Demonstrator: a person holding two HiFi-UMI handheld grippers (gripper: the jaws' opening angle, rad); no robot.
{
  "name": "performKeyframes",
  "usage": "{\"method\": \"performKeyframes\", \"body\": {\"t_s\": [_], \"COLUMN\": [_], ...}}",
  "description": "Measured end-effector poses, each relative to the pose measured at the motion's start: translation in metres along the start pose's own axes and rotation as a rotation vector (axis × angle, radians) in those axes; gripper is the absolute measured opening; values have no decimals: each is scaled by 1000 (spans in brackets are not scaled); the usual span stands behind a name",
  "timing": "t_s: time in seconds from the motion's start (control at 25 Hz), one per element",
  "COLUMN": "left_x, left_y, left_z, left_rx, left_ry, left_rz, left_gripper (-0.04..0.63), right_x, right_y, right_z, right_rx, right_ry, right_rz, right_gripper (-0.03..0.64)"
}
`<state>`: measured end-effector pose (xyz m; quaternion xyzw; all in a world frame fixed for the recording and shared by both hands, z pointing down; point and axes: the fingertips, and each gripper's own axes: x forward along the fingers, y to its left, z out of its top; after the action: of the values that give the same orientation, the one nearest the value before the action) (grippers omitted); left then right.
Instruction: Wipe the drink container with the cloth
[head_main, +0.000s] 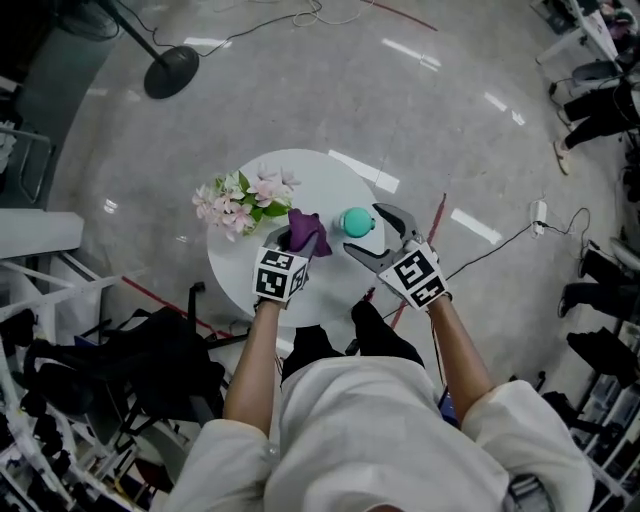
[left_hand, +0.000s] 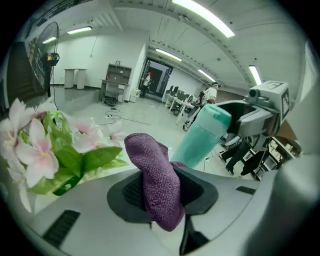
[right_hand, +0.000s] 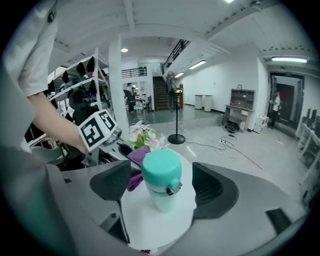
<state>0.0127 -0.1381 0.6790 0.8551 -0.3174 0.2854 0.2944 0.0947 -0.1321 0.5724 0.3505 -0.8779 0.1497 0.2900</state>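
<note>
Teal-capped and pale below, the drink container (head_main: 357, 222) stands upright on the round white table (head_main: 330, 180), towards its right half, long axis straight up. From my seat, the relation that matters is this: it sits squarely in the mouth of the right gripper (head_main: 365, 232), whose jaws are spread wide with one pad on either side of it. In the right gripper view I can see table showing between each pad and the container (right_hand: 161, 180), so nothing is pressing on it; that claw is open and has hold of nothing. The small latch on the cap faces back towards that gripper.

The purple cloth (head_main: 303, 232) lies just to the container's left, near it but apart, with a strip of bare table between them in the head view. The left gripper (head_main: 298, 243) is clamped onto it. In the left gripper view, the cloth (left_hand: 157, 180) is pinched between the pads, with a folded lump sticking up and forward towards the container (left_hand: 205, 135), which lies ahead and to the right of those jaws.

My judgement: wiping has not begun. The right claw needs to close on the body to steady it, then the left one swings the cloth rightwards onto the side wall. An unheld container would likely tip.

Pink and white flowers (head_main: 240, 200) sit at the table's left edge, beside the left gripper.
</note>
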Motion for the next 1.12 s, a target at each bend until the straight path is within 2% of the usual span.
{"method": "performKeyframes", "body": {"t_s": [0.12,0.28,0.4,0.52,0.6,0.76,0.96,1.12], "left_x": [-27,-53,-67,-77,-83,-88,-87,-86], "left_y": [-3,-1,-2,-2,-2,-1,0,-2], "left_z": [14,36,54,65,67,67,66,70], "left_rx": [46,92,128,154,161,156,147,134], "left_ry": [-53,-117,-150,-169,-176,-182,-183,-191], "left_rz": [-7,-16,-30,-39,-40,-36,-26,-11], "left_gripper": [137,137,137,137,137,137,137,137], "right_x": [-8,-10,-4,1,0,-6,-5,2], "right_y": [1,3,0,-8,-12,-20,-21,-17], "right_z": [4,9,16,16,15,10,9,16], "right_rx": [142,463,559,582,604,597,514,377], "right_ry": [-20,-89,-77,-33,-18,21,36,53], "right_rz": [-127,-241,-355,-494,-556,-625,-575,-403], "right_gripper": [396,397,410,407,384,279,267,267]}}
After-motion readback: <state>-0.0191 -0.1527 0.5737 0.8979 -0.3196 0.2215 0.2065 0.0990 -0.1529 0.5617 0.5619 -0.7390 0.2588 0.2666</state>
